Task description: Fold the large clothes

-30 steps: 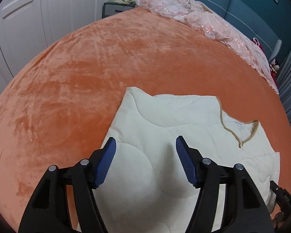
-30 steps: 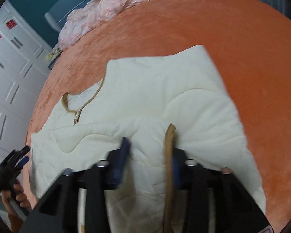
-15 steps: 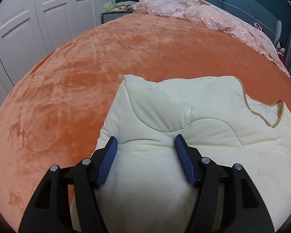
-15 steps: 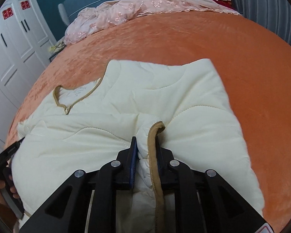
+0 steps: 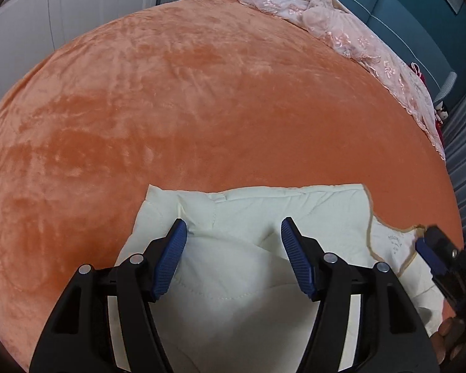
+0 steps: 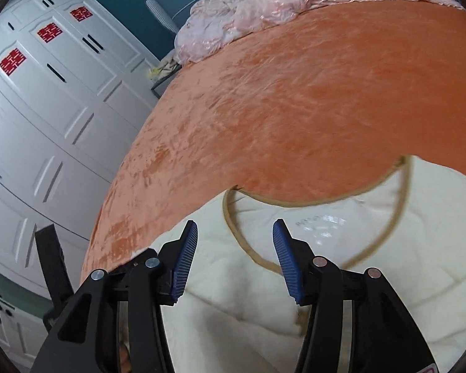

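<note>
A cream quilted padded garment with tan binding along its edges (image 5: 233, 279) lies on the orange velvety blanket (image 5: 202, 108) that covers the bed, at the near side of the bed, and it is already folded over itself into a thick bundle. The left tool (image 5: 234, 230) hangs just above the folded part of the garment with its blue ribbed pads (image 5: 171, 261) well apart; its jaws are open and no cloth is between them. The right tool (image 6: 235, 233) stands over the neckline of the garment, where the tan binding makes a round curve and a faint printed label shows inside. Its jaws are opening, and the pads do not press on any cloth; the garment lies under them, not between them. In the left wrist view the right tool appears at the right edge, beside the tan collar. A crumpled pale pink embroidered cover (image 6: 264, 9) lies along the far edge of the bed, well apart from the garment. White panelled wardrobe doors with red paper cut-outs (image 6: 46, 99) stand beside the bed.
</note>
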Available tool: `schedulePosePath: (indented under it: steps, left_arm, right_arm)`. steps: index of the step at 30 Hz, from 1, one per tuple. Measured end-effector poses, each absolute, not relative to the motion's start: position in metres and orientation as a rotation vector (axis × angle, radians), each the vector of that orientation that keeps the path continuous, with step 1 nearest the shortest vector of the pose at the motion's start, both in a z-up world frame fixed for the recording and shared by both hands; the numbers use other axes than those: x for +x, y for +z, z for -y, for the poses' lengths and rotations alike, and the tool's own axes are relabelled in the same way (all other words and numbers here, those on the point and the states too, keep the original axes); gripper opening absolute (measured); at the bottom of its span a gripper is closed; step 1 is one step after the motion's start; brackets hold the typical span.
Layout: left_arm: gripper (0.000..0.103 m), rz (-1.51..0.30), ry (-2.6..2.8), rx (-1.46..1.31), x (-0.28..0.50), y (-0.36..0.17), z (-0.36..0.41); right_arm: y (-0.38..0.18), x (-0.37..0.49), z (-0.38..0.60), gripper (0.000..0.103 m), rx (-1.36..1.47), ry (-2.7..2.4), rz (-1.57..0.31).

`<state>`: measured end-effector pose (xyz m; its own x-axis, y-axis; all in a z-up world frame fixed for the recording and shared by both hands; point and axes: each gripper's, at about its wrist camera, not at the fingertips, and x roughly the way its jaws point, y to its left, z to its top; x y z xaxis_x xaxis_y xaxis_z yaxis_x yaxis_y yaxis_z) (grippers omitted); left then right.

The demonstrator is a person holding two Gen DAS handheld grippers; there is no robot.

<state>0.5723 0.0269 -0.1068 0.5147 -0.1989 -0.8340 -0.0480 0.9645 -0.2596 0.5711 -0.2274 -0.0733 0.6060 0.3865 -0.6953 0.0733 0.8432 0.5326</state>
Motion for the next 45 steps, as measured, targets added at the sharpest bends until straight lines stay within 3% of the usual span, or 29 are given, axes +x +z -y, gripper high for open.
schedulePosePath:
  steps: [4,5,7,8,11,19,21,26,30,36,40,42,45]
  left_arm:
    - [0.064,-0.918,-0.089,-0.160,0.556,-0.120,-0.019]
    - [0.065,-0.900,-0.087,-0.146,0.553,-0.121,-0.016]
    - [0.066,-0.879,-0.094,-0.149,0.551,-0.121,-0.018]
    - [0.066,-0.872,-0.100,-0.158,0.551,-0.121,-0.020]
    - [0.066,-0.846,-0.120,-0.184,0.547,-0.120,-0.024]
    - [0.068,-0.862,-0.075,-0.088,0.549,-0.122,-0.008]
    - [0.068,-0.884,-0.063,-0.059,0.552,-0.119,-0.005]
    - [0.067,-0.793,-0.160,-0.005,0.523,-0.069,0.019]
    - [0.067,-0.821,-0.351,-0.005,0.513,-0.043,0.090]
    - [0.063,-0.945,-0.454,0.114,0.518,-0.083,0.198]
    - [0.063,-0.979,-0.396,0.133,0.523,-0.119,0.204]
    - [0.064,-0.962,-0.384,0.102,0.525,-0.121,0.198]
    - [0.064,-0.932,-0.371,0.117,0.521,-0.126,0.203]
  right_arm:
    - [-0.110,0.608,0.191,0.051,0.477,0.229,-1.054]
    - [-0.118,0.608,0.183,0.046,0.443,0.233,-1.072]
    - [-0.119,0.597,0.177,0.011,0.387,0.260,-1.012]
    - [-0.120,0.590,0.180,0.003,0.392,0.262,-0.985]
    - [-0.119,0.573,0.191,0.002,0.427,0.246,-0.897]
    - [-0.121,0.568,0.212,0.001,0.470,0.079,-0.886]
    - [-0.099,0.542,0.241,0.011,0.522,-0.004,-0.773]
    - [-0.074,0.487,0.336,0.013,0.612,-0.160,-0.719]
    - [-0.090,0.468,0.394,0.014,0.678,-0.254,-0.778]
    - [-0.115,0.476,0.389,0.013,0.568,-0.165,-0.875]
    - [-0.121,0.478,0.380,0.012,0.510,-0.148,-0.867]
    - [-0.125,0.480,0.378,0.002,0.510,-0.169,-0.860]
    - [-0.129,0.480,0.379,0.000,0.519,-0.181,-0.848]
